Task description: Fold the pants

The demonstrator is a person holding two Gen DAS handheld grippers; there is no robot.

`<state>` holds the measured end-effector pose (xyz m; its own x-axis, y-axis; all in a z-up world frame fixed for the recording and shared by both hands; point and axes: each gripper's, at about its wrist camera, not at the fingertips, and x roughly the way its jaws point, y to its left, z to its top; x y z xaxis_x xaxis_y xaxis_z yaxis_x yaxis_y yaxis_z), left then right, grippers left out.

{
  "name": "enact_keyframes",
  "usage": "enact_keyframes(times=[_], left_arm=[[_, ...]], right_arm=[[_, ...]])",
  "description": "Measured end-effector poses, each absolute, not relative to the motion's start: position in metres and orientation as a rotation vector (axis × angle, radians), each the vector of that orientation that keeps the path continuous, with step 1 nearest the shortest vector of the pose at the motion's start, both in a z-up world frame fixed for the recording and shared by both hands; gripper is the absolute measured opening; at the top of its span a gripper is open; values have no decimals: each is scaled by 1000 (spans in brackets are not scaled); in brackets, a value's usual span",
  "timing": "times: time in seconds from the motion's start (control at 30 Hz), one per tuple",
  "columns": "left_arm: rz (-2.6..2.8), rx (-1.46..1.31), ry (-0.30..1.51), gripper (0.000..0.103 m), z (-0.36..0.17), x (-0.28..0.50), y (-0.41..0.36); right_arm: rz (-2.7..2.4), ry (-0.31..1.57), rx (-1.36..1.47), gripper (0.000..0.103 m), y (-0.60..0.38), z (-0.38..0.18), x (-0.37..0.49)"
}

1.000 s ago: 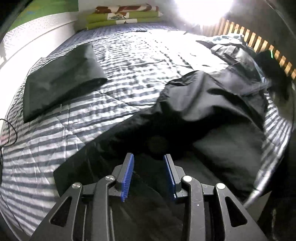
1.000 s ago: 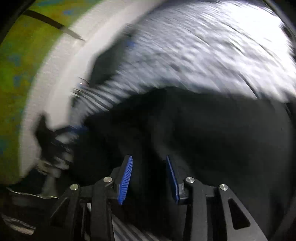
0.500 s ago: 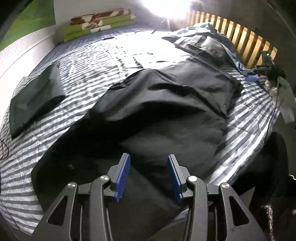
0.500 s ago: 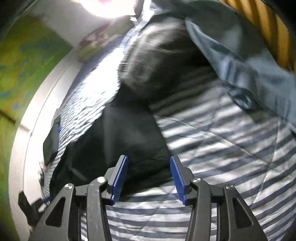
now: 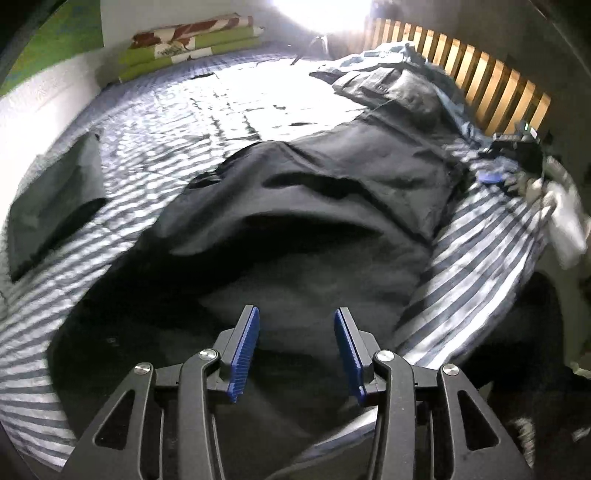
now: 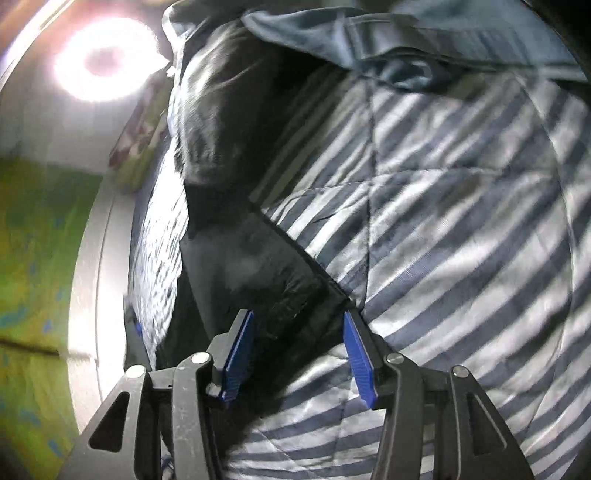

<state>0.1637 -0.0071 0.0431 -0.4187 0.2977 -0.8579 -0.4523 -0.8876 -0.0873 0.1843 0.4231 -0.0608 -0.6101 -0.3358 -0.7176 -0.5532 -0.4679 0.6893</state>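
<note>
Dark pants point(image 5: 314, 229) lie spread lengthwise on the striped bed cover point(image 5: 480, 258), rumpled with deep creases across the middle. My left gripper point(image 5: 297, 347) hangs over their near end by the bed's front edge. Its jaws are open and the blue pads press on nothing. In the right wrist view a corner of the pants point(image 6: 251, 266) lies between and below the fingers of my right gripper point(image 6: 299, 347). Its jaws are opening and the pads stand clear of the cloth. The rest of the pants runs away up the frame, blurred.
A folded dark garment point(image 5: 55, 195) lies at the bed's left side. A heap of blue-grey clothes point(image 5: 391, 85) sits at the far right against a wooden slatted board point(image 5: 480, 81). Green folded bedding point(image 5: 192, 44) lines the far wall under a glaring lamp point(image 5: 321, 14).
The left gripper has shifted right along the pants and its jaws have widened a little. The right gripper swung from the pants' middle to a corner, rolling over, with jaws spreading.
</note>
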Motion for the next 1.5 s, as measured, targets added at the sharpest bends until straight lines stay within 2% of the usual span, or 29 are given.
enact_keyframes(times=[0.13,0.37,0.47,0.5,0.6,0.7,0.77,0.83,0.9,1.0,1.17,1.27,1.3,1.37,1.4,1.43,1.5], left_arm=[[2231,-1292,247,46,53,148,40],[2064,-1179,443,46,47,108,209],[2018,-1139,523,54,33,98,268],[2003,-1137,536,61,27,94,284],[2001,-1152,574,62,10,83,313],[2009,-1184,539,56,-1,71,321],[2001,-1189,538,44,-6,66,322],[1977,-1182,554,23,-9,67,325],[1990,-1155,588,13,-8,70,328],[1970,-1195,485,7,-2,64,321],[1914,-1219,330,6,12,59,309],[1883,-1223,327,6,12,60,309],[1882,-1240,361,7,7,61,311],[1833,-1290,384,21,-4,64,316],[1812,-1302,387,42,-6,67,317],[1805,-1286,389,53,-4,71,318],[1826,-1212,410,55,6,82,316]], right_arm=[[2183,1623,-1250,47,413,-67,193],[2193,1637,-1212,51,416,-70,181],[2230,1570,-1242,50,414,-65,177],[2235,1566,-1249,50,414,-65,176],[2230,1613,-1247,51,415,-66,174],[2251,1619,-1249,51,413,-68,171],[2268,1615,-1252,51,414,-69,171],[2274,1616,-1258,51,420,-70,179],[2274,1617,-1265,51,422,-71,180],[2285,1607,-1266,51,420,-70,176],[2294,1643,-1229,51,418,-73,175],[2299,1709,-1182,50,421,-76,177],[2292,1736,-1168,50,421,-78,178],[2293,1729,-1159,44,420,-80,175],[2302,1699,-1164,37,418,-79,174],[2309,1678,-1170,31,418,-79,174],[2323,1663,-1178,27,418,-78,173]])
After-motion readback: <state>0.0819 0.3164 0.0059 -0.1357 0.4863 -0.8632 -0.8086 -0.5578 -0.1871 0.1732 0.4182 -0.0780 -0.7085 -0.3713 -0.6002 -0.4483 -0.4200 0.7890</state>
